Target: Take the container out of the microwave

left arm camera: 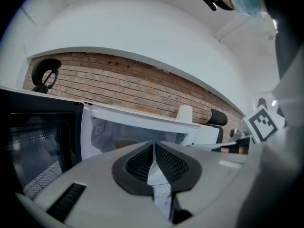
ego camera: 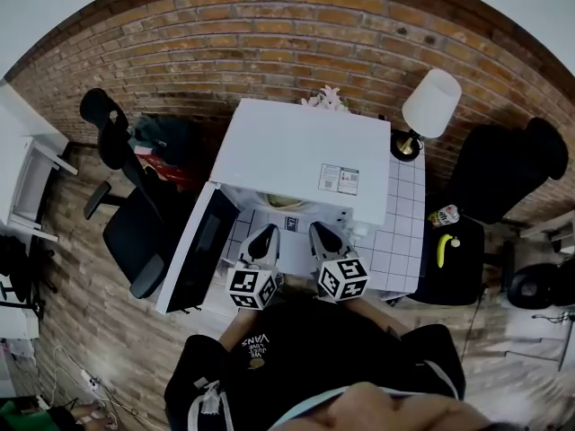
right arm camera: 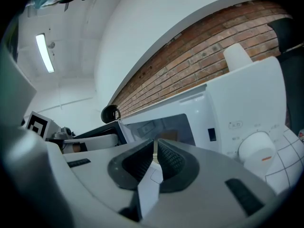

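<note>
Shut and empty, the left hand-held gripper (ego camera: 263, 239) and right hand-held gripper (ego camera: 323, 236) may just shove the container (ego camera: 286, 203) ahead deeper.

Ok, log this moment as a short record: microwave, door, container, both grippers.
microwave: white, on a tiled counter
door: swung open to the left
container: brownish shape inside the microwave, not yet out
left gripper: fingers shut, empty, in front of the open microwave
right gripper: fingers shut, empty, beside the left one
</note>
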Available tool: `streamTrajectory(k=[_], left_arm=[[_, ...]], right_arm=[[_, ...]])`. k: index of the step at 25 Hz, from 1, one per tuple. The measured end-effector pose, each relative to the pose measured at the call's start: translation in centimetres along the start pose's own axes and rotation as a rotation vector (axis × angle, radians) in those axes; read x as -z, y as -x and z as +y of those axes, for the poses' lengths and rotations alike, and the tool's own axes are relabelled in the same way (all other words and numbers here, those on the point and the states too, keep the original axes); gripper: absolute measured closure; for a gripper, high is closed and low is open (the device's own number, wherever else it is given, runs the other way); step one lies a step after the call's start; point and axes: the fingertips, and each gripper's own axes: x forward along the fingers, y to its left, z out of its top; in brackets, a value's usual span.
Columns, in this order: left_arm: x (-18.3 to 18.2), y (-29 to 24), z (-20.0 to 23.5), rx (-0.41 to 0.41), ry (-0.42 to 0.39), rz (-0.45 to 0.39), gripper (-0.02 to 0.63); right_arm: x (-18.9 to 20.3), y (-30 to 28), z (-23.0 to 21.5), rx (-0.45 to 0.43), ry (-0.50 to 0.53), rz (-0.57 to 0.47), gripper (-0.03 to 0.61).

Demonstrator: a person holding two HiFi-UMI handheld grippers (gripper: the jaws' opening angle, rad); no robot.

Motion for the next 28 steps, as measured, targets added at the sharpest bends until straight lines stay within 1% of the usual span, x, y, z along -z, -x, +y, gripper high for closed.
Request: streamTrajectory(k=[10, 21, 24, 28], left_arm=[[0.3, -2.7, 3.0, 0.068, 0.003, 0.05, 0.604], [1.5, -4.9, 5.5, 0.111, 0.05, 0.101, 0.598], [2.2, -5.5, 5.8, 0.119, 0.081, 0.12, 0.564], [3.5, -6.3, 6.4, 0.129, 0.164, 0.152, 0.495]], right_arm=[[1.2, -3.7, -0.7, 0.084, -0.061, 0.018, 0.572], [2.2, -6.6, -1.6, 0.135, -0.118, 0.034, 0.572], [2.4, -7.2, -1.9, 0.151, -0.127, 0.034, 0.572], [2.7, -7.9, -2.4, 0.177, -0.152, 0.033, 0.569]])
